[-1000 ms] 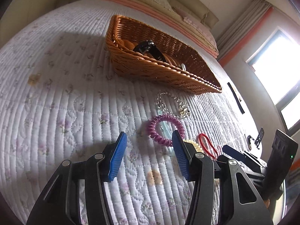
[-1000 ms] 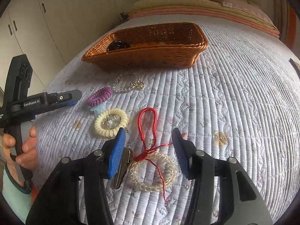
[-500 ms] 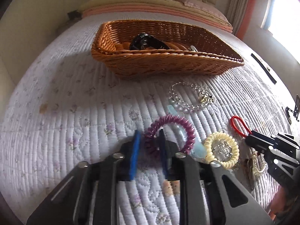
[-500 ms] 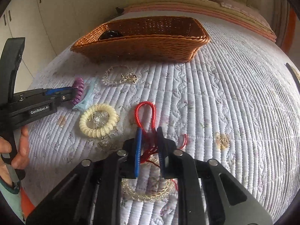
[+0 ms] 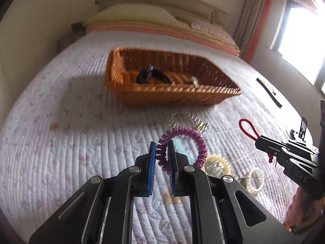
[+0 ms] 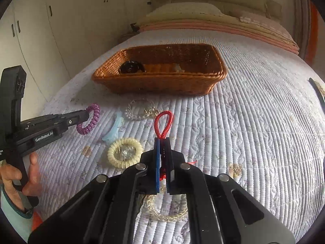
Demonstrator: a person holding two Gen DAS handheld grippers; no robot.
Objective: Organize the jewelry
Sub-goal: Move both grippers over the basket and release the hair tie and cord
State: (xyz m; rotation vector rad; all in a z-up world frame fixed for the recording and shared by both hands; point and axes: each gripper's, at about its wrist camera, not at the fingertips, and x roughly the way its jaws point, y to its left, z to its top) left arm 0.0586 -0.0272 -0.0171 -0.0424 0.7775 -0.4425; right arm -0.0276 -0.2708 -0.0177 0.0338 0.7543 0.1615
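Observation:
My left gripper [image 5: 161,148] pinches a purple spiral hair tie [image 5: 195,138] by its left side, jaws closing tight, and holds it just above the quilt. My right gripper [image 6: 161,142] grips a red cord bracelet [image 6: 163,122], jaws closing on it, with the loop sticking up past the pads. Each wrist view shows the other tool: the left gripper [image 6: 86,114] with the purple tie [image 6: 91,120], the right gripper [image 5: 259,142] with the red loop [image 5: 246,129]. A wicker basket [image 5: 172,97] [image 6: 158,85] stands beyond, holding a black item [image 5: 150,75].
On the quilt lie a cream spiral tie [image 6: 125,152], a pale blue clip [image 6: 113,130], a pearl bracelet [image 6: 140,109] and a clear bead bracelet [image 6: 168,215]. A black strip [image 5: 268,92] lies far right. Folded bedding [image 6: 203,20] is stacked behind the basket.
Both grippers went from open to shut: the left on the purple hair tie, the right on the red cord. Both have since risen, lifting their items off the quilt.

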